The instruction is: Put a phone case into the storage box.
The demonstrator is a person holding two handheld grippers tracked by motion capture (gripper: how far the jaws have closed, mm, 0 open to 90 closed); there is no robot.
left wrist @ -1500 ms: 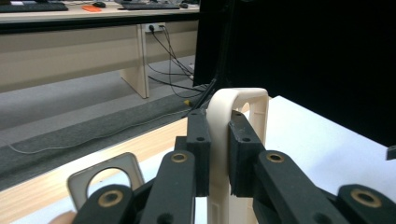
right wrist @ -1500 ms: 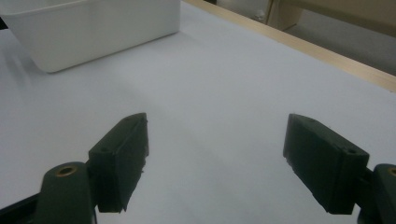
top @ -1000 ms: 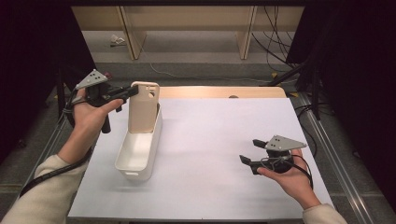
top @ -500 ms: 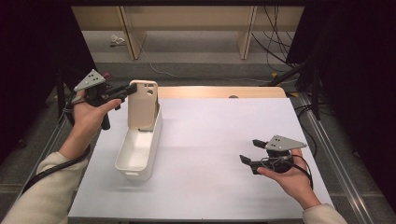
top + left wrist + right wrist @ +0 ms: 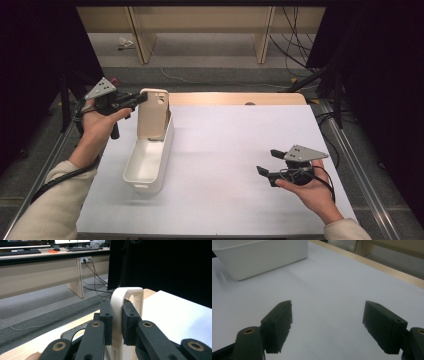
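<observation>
While held: phone case (image 5: 153, 114) upright, long axis vertical, lower end inside far end of white bin (image 5: 149, 160).
Left gripper (image 5: 136, 99): jaws pinching case's top left edge, reaching in from the left.
Right gripper (image 5: 267, 162): jaws spread, empty, low over white sheet (image 5: 240, 150), well right of bin.
Nearer hand: left.
Likely next: lowering case straight down into bin.

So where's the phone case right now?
High view, left side: the phone case stands upright at the white bin's far end, clamped in the left hand-held gripper.

phone case (image 5: 153, 114) shifted slightly left with left gripper (image 5: 138, 99), tilting nearer upright
</observation>
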